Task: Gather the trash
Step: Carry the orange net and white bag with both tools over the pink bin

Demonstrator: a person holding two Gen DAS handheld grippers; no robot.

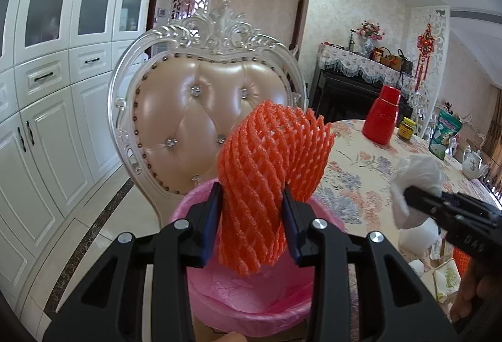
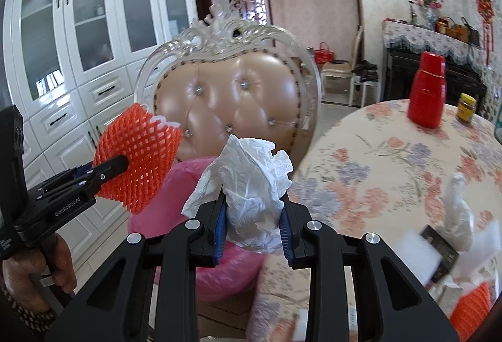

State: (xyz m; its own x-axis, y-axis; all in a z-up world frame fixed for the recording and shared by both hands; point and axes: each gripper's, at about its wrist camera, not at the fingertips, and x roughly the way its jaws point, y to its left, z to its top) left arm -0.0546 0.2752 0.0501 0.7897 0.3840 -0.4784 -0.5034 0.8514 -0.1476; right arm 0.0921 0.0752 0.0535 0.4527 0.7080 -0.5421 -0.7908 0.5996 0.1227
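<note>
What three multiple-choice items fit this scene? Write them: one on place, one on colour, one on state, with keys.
1. Where is the red flask?
A. on the chair
B. on the floral table
C. in the bin

2. What colour is the bin liner?
A. pink
B. black
C. blue

3. What is the right hand-held gripper doing?
A. open, empty
B. clamping crumpled white paper
C. clamping a jar

Key: B, it stands on the tablecloth; A, pink plastic lines the bin; B, both pads press the paper.

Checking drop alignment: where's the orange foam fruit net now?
The orange foam fruit net is clamped in the left gripper, above the pink-lined bin, before the cream padded chair.
</note>
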